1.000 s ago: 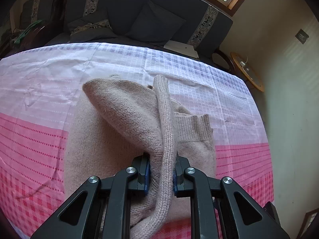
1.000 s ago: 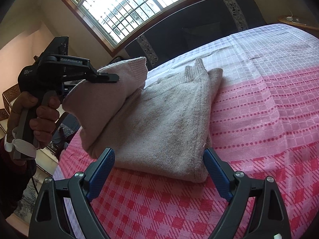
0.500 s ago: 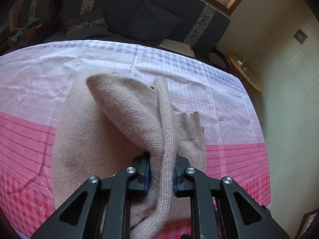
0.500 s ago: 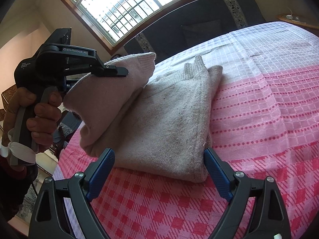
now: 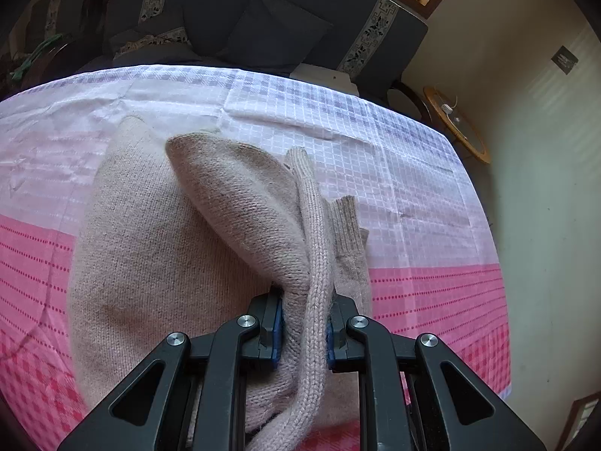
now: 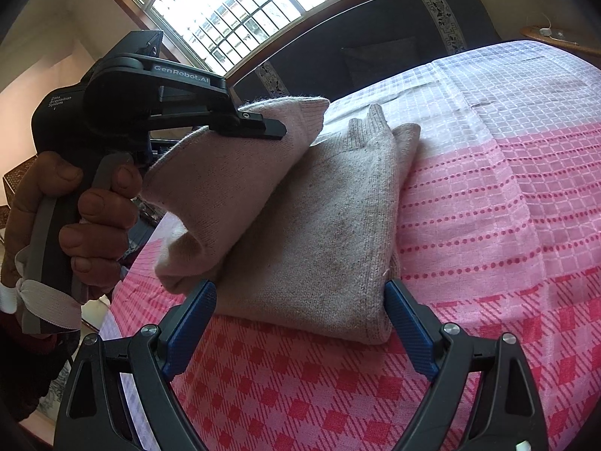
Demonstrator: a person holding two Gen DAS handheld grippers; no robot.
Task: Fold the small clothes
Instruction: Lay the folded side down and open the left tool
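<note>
A beige knit sweater (image 5: 150, 263) lies partly folded on the pink and white checked tablecloth (image 5: 432, 282). My left gripper (image 5: 302, 323) is shut on the sweater's ribbed edge and a fold of its cloth, and holds that part lifted over the flat part. In the right wrist view the left gripper (image 6: 278, 129) holds the raised fold above the sweater (image 6: 319, 233). My right gripper (image 6: 300, 319) is open and empty, just in front of the sweater's near edge, jaws wide apart.
A dark sofa (image 5: 263, 18) with cushions stands behind the table's far edge. A small round wooden side table (image 5: 456, 127) stands at the right by the wall. A large window (image 6: 244, 3) is behind the sofa. The tablecloth (image 6: 507, 206) stretches right of the sweater.
My left gripper has carried the held fold further across the sweater, over its flat part. My right gripper has stayed open and in place.
</note>
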